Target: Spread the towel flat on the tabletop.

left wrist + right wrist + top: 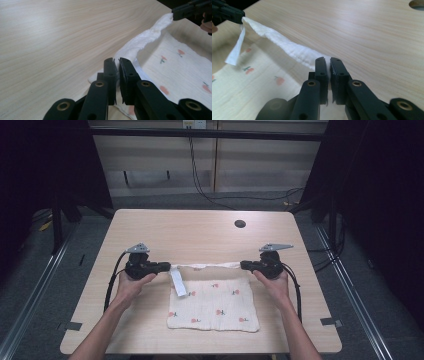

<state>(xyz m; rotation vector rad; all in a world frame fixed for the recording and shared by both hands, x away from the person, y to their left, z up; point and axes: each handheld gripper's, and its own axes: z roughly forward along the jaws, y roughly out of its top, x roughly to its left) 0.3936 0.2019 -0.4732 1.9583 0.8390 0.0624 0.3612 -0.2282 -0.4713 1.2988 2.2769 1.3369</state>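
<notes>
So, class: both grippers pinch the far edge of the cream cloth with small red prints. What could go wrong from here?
1. The left gripper and right gripper hold only thin edge pinches of the cream printed cloth; a corner may slip out.
2. The white care label dangles loose and could get folded inside.
3. Uneven pulling could skew the fold.

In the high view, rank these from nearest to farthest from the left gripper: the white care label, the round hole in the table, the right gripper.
From the left gripper:
1. White care label, hanging just right of its jaws.
2. Right gripper, across the cloth's lifted edge.
3. Round hole, toward the far right of the table.
</notes>
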